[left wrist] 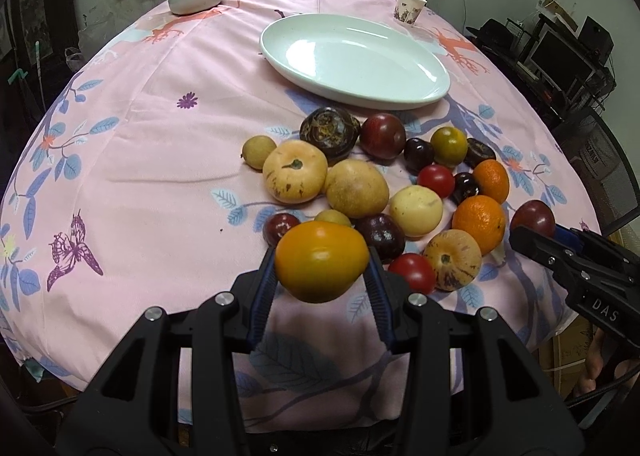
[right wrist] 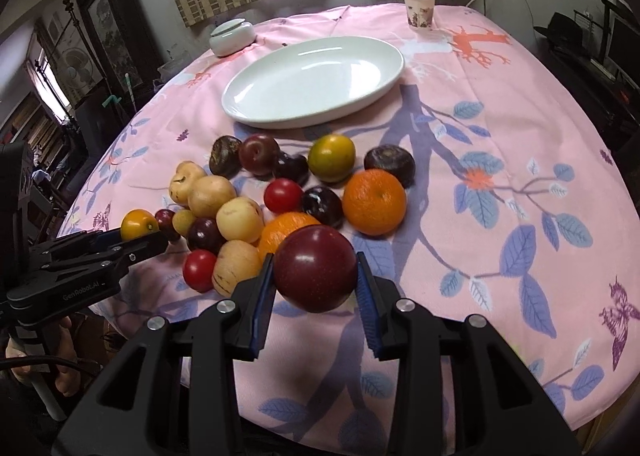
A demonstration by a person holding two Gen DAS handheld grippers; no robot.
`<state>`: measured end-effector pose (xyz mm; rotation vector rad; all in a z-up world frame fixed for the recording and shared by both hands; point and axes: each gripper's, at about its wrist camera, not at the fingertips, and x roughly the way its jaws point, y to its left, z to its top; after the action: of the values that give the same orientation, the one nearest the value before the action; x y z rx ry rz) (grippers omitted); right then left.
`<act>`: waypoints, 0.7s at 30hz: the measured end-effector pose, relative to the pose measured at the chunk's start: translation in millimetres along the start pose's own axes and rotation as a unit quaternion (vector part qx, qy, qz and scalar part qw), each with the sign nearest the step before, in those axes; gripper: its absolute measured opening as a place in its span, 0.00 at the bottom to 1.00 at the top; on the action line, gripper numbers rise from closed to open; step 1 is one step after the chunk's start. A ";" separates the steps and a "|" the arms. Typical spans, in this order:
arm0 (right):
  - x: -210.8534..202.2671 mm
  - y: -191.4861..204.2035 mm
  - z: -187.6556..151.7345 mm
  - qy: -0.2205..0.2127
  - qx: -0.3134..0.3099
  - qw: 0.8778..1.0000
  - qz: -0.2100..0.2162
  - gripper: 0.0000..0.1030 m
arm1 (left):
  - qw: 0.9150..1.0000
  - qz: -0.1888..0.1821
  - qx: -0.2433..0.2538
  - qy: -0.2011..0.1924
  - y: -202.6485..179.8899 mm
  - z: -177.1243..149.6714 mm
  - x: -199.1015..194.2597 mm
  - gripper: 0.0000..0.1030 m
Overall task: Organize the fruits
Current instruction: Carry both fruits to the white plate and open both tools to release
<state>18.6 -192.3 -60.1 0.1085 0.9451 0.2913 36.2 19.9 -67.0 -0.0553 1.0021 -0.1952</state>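
Pink floral tablecloth (left wrist: 132, 160) covers the table. White oval plate (left wrist: 356, 56) sits beyond the fruit pile (left wrist: 372, 184), nothing on it. Pile lies loose on the cloth btwn plate & grippers. Left gripper (left wrist: 322, 262) clamps a yellow-orange tomato (left wrist: 320, 260), lifted off the cloth. Right gripper (right wrist: 315, 270) pinches a dark red plum (right wrist: 314, 268) at pile's near edge, pads on both sides.

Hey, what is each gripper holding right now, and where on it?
Left gripper: yellow-orange tomato, pinched across its sides. Right gripper: dark red plum, also clamped across its sides.
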 end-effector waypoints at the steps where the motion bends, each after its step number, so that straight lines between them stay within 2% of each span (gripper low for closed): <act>1: -1.2 1.6 3.8 -0.003 -0.004 1.000 0.001 0.38 | 1.000 -0.004 0.001 -0.001 0.4 3.2 -0.7 0.42; 13: 20.8 4.2 78.0 -0.015 -0.048 0.999 0.013 0.38 | 0.999 0.005 0.013 -0.030 -2.5 70.9 7.7 0.42; 18: 39.9 -1.2 126.6 -0.010 -0.061 0.998 0.029 0.38 | 0.999 0.008 0.032 -0.033 -8.9 136.1 24.5 0.43; 21: 61.1 -4.8 166.3 -0.010 -0.068 0.998 0.012 0.38 | 0.998 0.024 0.048 -0.036 -14.7 182.3 50.3 0.43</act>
<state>188.0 -173.2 -11.9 -0.0019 0.9021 0.3740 213.8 -12.0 -8.6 0.0490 0.9212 -0.1957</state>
